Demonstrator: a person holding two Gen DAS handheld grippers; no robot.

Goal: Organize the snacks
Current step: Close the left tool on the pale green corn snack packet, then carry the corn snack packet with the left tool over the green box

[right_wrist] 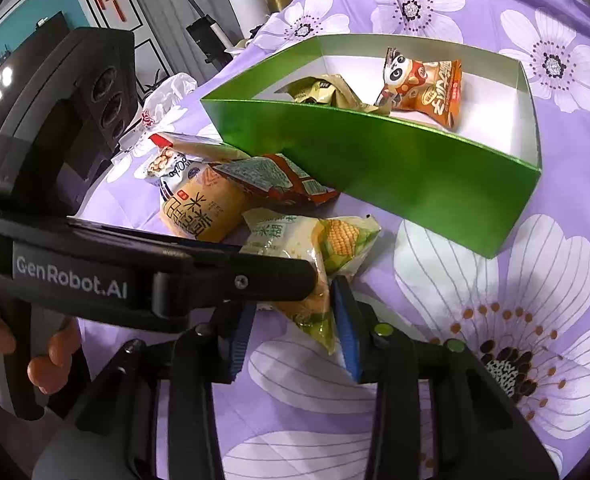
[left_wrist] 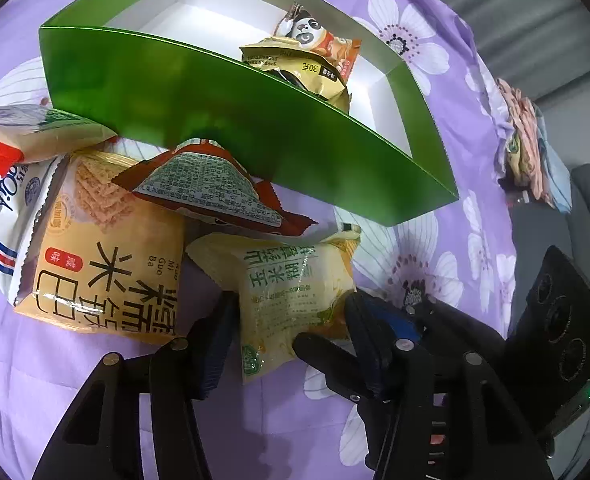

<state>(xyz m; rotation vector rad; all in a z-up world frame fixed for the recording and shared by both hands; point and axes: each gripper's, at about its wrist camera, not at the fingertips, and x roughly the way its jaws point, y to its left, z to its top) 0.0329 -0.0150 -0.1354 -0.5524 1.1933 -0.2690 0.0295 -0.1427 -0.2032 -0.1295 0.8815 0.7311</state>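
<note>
I see my right gripper (right_wrist: 293,334) squeezing the corn snack bag (right_wrist: 315,256); the green box (right_wrist: 395,160) sits at one o'clock.

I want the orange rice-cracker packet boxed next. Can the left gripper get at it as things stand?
Probably not right away: the left gripper is shut on the yellow-green corn packet, as is the right gripper. The orange rice-cracker packet lies close beside, its near end uncovered, the red packet overlapping its far corner.
</note>
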